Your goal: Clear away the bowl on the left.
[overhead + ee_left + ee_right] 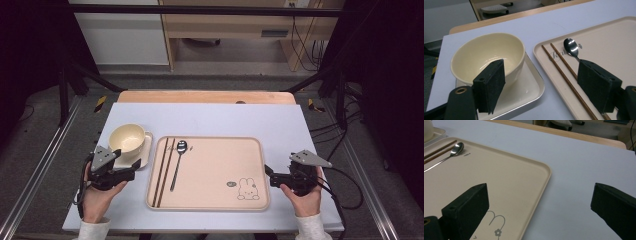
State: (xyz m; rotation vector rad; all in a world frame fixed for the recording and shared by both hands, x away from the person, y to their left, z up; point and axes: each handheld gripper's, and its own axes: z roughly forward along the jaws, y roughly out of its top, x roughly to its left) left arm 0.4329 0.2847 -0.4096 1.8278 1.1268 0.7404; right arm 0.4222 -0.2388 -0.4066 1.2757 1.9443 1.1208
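Left gripper view: the near jaw hides part of the bowl (486, 53), the far jaw covers the spoon (571, 48) handle, and the chopsticks (564, 72) run off the bottom edge.

the right gripper (541, 212) has its black jaws wide apart with nothing between them, hovering over the near corner of a beige tray (524, 170). a rabbit drawing (496, 222) marks that corner. far left, a spoon (451, 151) lies beside brown chopsticks (439, 150). the pale tabletop (579, 165) stretches rightward.
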